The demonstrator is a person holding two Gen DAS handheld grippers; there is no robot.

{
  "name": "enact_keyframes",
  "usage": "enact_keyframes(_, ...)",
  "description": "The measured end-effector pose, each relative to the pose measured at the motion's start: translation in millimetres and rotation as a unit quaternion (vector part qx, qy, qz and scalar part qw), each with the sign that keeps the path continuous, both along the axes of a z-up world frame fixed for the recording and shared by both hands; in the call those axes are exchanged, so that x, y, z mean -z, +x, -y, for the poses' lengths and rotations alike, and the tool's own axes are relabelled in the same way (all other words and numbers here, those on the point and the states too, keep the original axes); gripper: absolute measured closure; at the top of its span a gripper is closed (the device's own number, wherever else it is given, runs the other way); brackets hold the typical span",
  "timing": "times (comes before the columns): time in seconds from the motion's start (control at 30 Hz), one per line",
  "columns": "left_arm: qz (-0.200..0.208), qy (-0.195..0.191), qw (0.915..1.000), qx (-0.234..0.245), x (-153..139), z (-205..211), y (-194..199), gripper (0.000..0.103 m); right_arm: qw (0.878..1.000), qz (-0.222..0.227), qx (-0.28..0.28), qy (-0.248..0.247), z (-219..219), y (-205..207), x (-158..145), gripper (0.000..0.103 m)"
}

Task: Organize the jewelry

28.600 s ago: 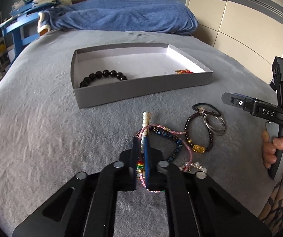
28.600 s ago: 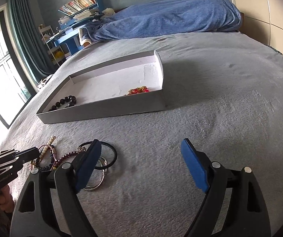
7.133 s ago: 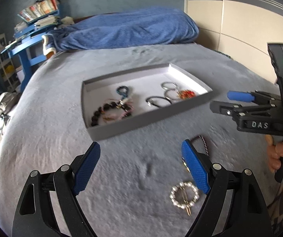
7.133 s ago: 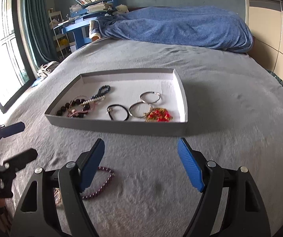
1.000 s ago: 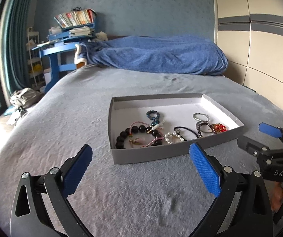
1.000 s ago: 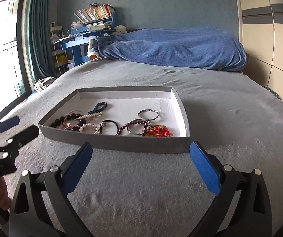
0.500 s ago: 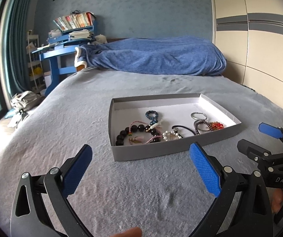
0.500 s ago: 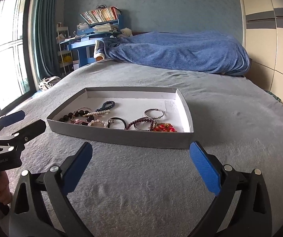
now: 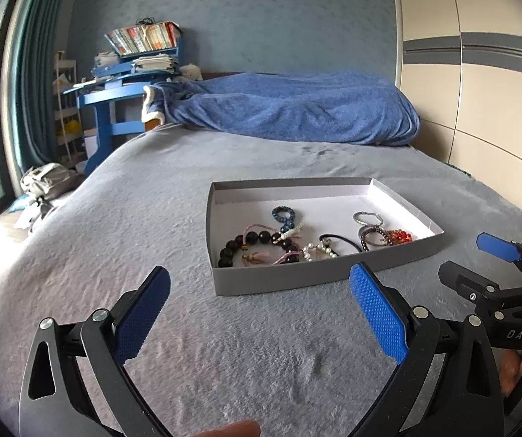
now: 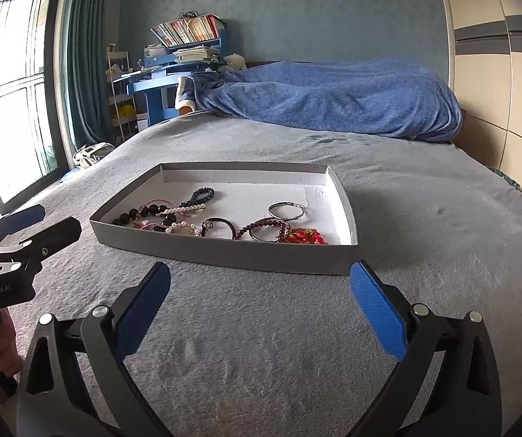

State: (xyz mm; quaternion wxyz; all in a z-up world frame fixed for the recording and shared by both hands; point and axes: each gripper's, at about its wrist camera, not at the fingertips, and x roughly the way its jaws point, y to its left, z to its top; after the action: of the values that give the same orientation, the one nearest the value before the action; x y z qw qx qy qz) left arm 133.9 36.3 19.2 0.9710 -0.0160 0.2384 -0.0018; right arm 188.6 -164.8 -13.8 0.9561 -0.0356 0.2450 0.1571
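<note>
A shallow grey box point(image 9: 297, 278) lies on the grey bedspread; it also shows in the right wrist view point(image 10: 224, 253). Inside it lie a black bead bracelet point(image 9: 257, 240), a pearl bracelet point(image 9: 315, 249), a dark blue bead bracelet point(image 9: 284, 215), a black hair tie point(image 10: 220, 226), silver rings point(image 10: 286, 210) and a red-gold piece point(image 10: 306, 236). My left gripper point(image 9: 261, 313) is open and empty, short of the box. My right gripper point(image 10: 261, 309) is open and empty, also short of the box. Each gripper shows in the other's view, the right one point(image 9: 490, 266) and the left one point(image 10: 31, 225).
A rumpled blue blanket point(image 9: 297, 109) lies at the head of the bed. A blue desk with books point(image 9: 126, 83) stands at the far left. Wardrobe doors point(image 9: 479, 91) line the right side. A window point(image 10: 9, 91) is on the left.
Both grippers have drawn back and risen a little, so the box looks smaller and farther. All the jewelry that lay on the bedspread is now in the box.
</note>
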Motion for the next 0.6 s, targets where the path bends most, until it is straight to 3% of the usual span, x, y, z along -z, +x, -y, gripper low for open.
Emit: enact_keyframes(0.6,-0.001,0.001,1.0,-0.001,-1.1,-1.5,-2.2,0.005,1.0,-0.003,-0.002,0.004,0.9,0.5,-0.1,0.006)
